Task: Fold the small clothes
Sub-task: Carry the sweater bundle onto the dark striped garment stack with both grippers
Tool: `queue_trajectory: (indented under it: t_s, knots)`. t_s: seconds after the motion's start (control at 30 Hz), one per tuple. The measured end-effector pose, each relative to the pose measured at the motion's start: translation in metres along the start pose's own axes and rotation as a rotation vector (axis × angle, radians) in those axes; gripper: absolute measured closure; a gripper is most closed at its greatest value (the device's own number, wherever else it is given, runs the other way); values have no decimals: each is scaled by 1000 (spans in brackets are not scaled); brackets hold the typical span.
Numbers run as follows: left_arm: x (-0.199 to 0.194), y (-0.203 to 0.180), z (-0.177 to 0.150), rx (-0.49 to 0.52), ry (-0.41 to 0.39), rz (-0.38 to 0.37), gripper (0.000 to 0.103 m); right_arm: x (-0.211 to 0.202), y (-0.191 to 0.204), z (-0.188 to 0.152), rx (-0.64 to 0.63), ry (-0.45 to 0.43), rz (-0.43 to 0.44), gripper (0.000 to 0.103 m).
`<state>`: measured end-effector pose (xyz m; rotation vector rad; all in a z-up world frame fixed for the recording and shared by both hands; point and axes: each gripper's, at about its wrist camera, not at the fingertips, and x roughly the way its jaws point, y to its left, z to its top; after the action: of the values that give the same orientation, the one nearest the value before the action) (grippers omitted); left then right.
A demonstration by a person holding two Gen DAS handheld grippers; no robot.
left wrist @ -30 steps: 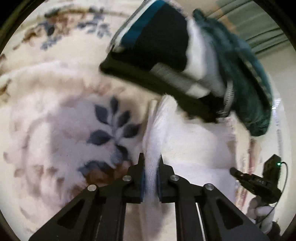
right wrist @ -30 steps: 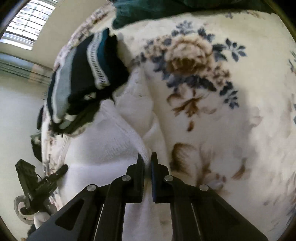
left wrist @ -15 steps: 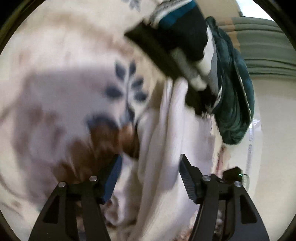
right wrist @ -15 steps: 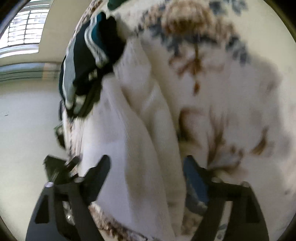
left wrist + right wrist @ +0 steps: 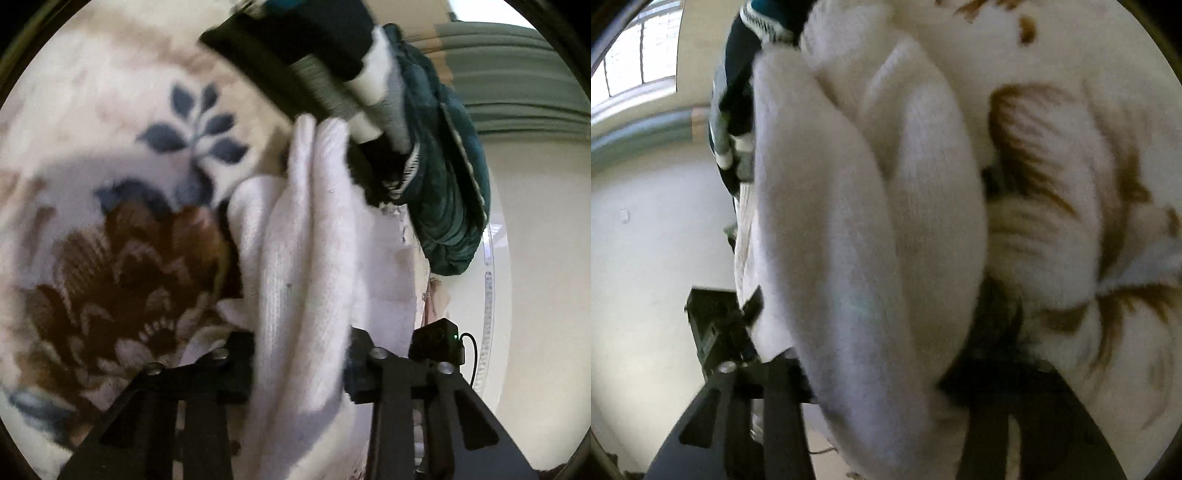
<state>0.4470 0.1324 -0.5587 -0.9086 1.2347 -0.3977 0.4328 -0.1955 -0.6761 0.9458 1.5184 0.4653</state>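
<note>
White knit garment (image 5: 303,280) lies bunched in thick, seemingly soft folds.

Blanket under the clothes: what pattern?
Cream blanket with blue leaves and brown flowers; clearest in left wrist view.

A plush floral blanket (image 5: 122,229) covers the surface in both views, cream with dark blue leaf sprays and a large brown flower in the left wrist view, and brown feathery motifs at 3 o'clock in the right wrist view. Plain cream walls (image 5: 535,229) fill the 3 o'clock side of the left view and the 9 o'clock side of the right view (image 5: 661,229). Grey-green pleated curtains (image 5: 517,77) hang at 1 o'clock in the left view. A bright window (image 5: 631,59) with pale bars sits at 10 o'clock in the right view, letting in daylight.
</note>
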Motion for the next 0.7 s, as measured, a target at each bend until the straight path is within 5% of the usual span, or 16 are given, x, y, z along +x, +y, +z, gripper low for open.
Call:
queue_trajectory:
  t_s: [0.5, 0.7]
  knots:
    - [-83, -109, 13, 112, -84, -85, 79, -100, 103, -35, -123, -116, 44, 68]
    - [-115, -168, 60, 169, -150, -126, 79, -148, 178, -18, -216, -180, 69, 69]
